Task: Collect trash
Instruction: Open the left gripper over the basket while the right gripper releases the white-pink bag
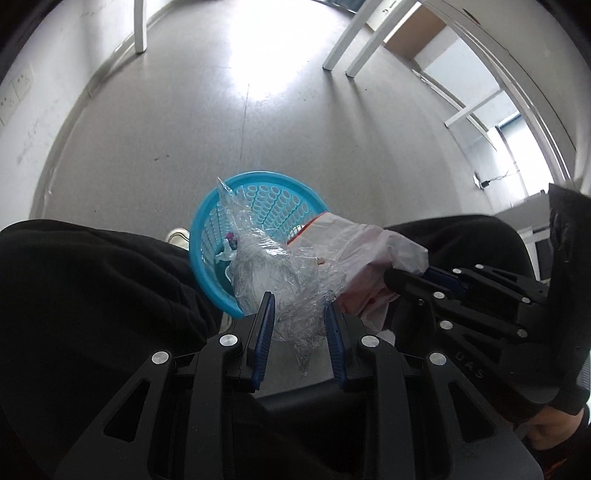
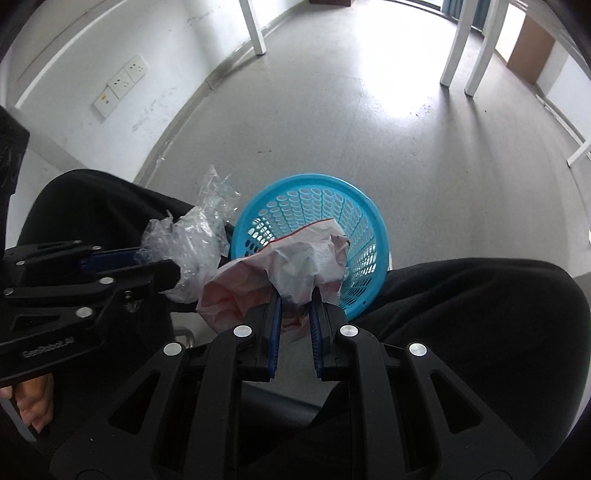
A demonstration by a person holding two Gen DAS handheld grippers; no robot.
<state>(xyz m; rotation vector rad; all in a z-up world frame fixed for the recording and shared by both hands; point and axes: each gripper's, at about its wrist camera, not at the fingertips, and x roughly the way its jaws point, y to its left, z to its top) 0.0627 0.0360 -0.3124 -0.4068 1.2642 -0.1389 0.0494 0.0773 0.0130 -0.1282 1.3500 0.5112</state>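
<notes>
A blue perforated waste basket [image 1: 280, 206] [image 2: 354, 214] stands on the grey floor between the person's black-clad legs. My left gripper [image 1: 299, 314] is shut on a crumpled clear plastic wrap [image 1: 284, 277] [image 2: 192, 236], held over the basket's near rim. My right gripper [image 2: 295, 308] is shut on a crumpled white and pink plastic bag [image 2: 295, 266] [image 1: 354, 254] with a red strip, hanging above the basket's mouth. In the left wrist view the right gripper [image 1: 406, 275] comes in from the right. In the right wrist view the left gripper [image 2: 155, 260] enters from the left. Small scraps lie inside the basket.
The person's black trouser legs [image 1: 92, 295] [image 2: 480, 314] flank the basket on both sides. White table legs [image 1: 140, 26] [image 2: 458, 44] stand farther off on the floor. A white wall with sockets [image 2: 118, 85] runs along the left. A shoe tip [image 1: 177, 236] shows beside the basket.
</notes>
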